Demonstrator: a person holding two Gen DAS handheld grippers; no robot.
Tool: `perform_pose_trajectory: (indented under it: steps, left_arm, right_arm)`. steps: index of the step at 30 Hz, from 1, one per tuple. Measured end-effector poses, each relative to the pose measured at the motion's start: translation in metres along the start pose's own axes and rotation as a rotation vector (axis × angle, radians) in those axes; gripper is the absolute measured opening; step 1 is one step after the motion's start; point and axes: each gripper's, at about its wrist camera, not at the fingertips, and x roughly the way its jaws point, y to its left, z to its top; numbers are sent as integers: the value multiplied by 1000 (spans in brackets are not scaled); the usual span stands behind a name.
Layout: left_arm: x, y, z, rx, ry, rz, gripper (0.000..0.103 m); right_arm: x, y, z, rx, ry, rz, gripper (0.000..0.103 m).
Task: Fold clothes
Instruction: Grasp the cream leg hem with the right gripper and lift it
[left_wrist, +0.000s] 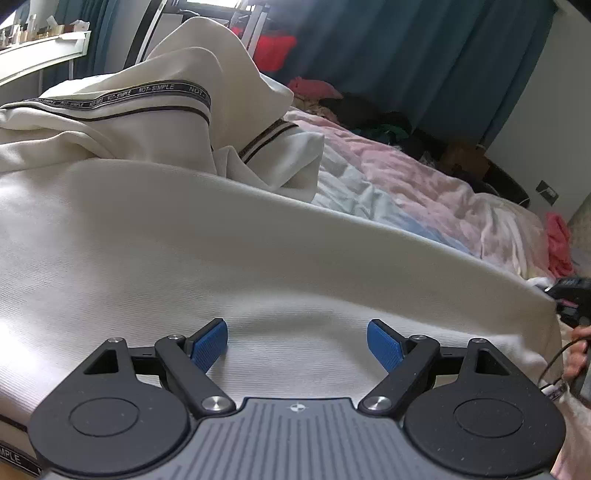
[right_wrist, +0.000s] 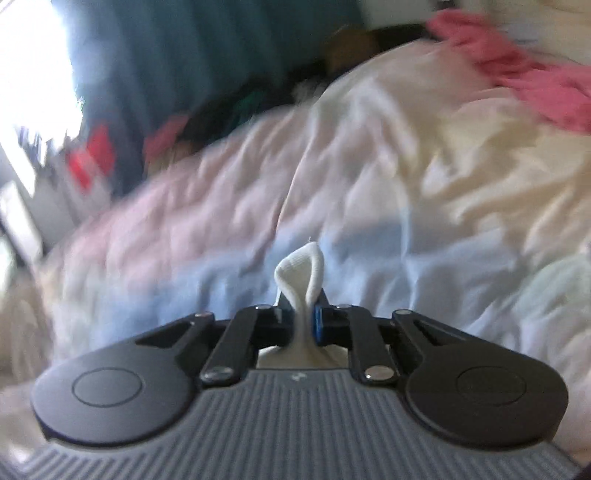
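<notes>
The left gripper (left_wrist: 297, 345) hangs over the cream garment (left_wrist: 221, 258), its jaws spread wide with nothing clamped between them. The ribbed cloth lies flat beneath and ahead of the jaws, spread across the bed (left_wrist: 424, 199), which suggests this hand is waiting to pin or pick up the near hem once the other side is ready. Beyond the jaws the rest of the garment rises in a loose heap, a dark lettered band (left_wrist: 122, 96) running across it, so the folding looks barely begun.

To the right of the jaws, at the garment's far corner, the other tool and part of a hand (left_wrist: 576, 354) are just visible.

The right gripper (right_wrist: 303, 321) has its jaws pressed together on a pinch of that same cream fabric, a small loop of which pokes up past the tips. The grip probably sits on a corner or hem, though the blurred view makes that hard to confirm. Ahead of these jaws lies the rumpled pink and pale blue bedding (right_wrist: 221, 221), with a pink cloth (right_wrist: 517, 74) far off to the right.

No containers are visible in either view.
</notes>
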Motion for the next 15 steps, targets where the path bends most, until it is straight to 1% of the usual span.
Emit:
perform_pose_trajectory:
  steps: [2,3,7,8,9,10,11,12,13,14,15]
  left_arm:
    - [-3,-2,0,15,-15,5,84]
    - [-3,-3,0,22,-20,8,84]
    - [-6,-6,0,42,-34,16,84]
    - [-7,-8,1,52,-41,20,84]
    - [-8,-9,1,62,-48,24,84]
    - [-9,-11,1,73,-55,27,84]
    - [-11,-12,1,81,-62,29,84]
    - [-12,-13,1,90,-69,30,84]
    - [-14,-14,1,99,-76,31,84]
    - [-16,-15,2,105,-81,32,84]
    - [-17,-16,2,110,-86,31,84]
  right_arm:
    - [-3,-10,5,107,-50,-3,14]
    - [1,-12,5,122,-54,-23,14]
    - [32,-10,-10,46,14,-112,17]
    - [34,-10,-13,38,18,-120,19]
    - [34,-10,-14,43,16,-128,23]
    - [34,-10,-14,48,13,-136,31]
    - [33,-9,-15,58,11,-145,36]
    - [27,-9,-15,83,12,-153,48]
    - [21,-8,-14,103,8,-150,63]
    - [13,-5,-15,116,1,-146,70]
    - [4,1,-16,111,-17,-141,79]
